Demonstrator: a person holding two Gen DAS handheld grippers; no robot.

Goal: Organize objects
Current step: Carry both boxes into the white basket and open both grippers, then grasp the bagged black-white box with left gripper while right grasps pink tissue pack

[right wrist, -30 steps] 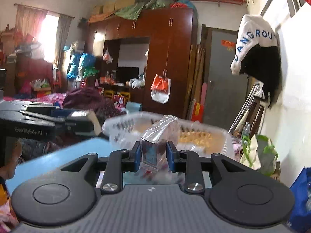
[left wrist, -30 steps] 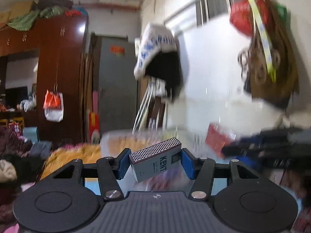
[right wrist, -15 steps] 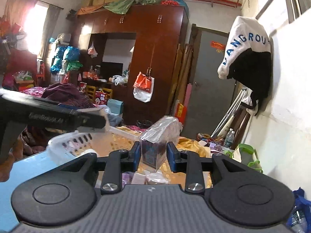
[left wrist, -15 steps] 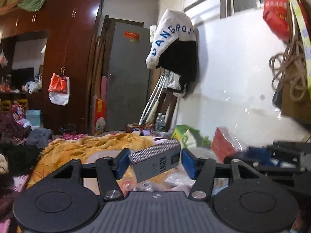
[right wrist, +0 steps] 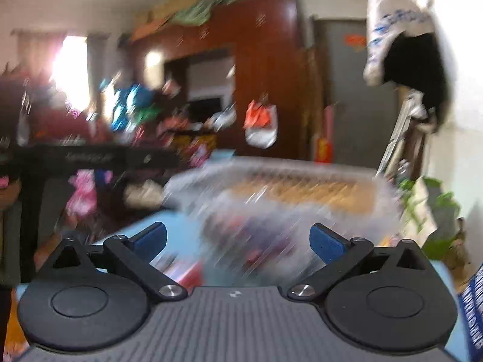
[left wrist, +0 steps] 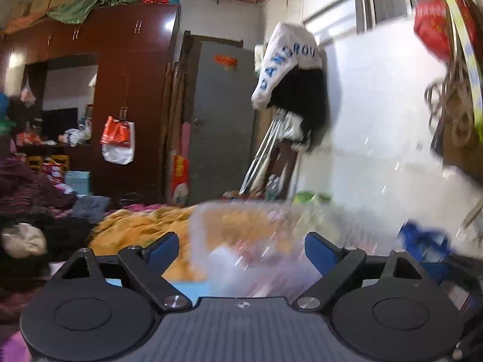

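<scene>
A white plastic basket (left wrist: 241,229) (right wrist: 271,181) with several small items blurred inside stands on a light-blue table (right wrist: 145,229). My left gripper (left wrist: 241,249) hovers just before the basket with its jaws opening, and nothing lies between the blue pads (left wrist: 163,249). My right gripper (right wrist: 238,241) faces the same basket from the other side, its jaws opening wide and empty. The grey Kent box and the bagged item are not clearly visible. The left gripper's black body (right wrist: 90,158) crosses the left of the right wrist view.
A dark red wardrobe (left wrist: 126,90) and grey door (left wrist: 220,120) stand behind. An orange blanket (left wrist: 145,226) covers a bed past the table. Clothes hang on the white wall (left wrist: 377,135) at right. A green bag (right wrist: 428,211) sits beside the basket.
Both grippers opened. The left let go of the grey Kent box, the right let go of the item in clear plastic. Both dropped lower toward the basket, and both views are now motion-blurred.
</scene>
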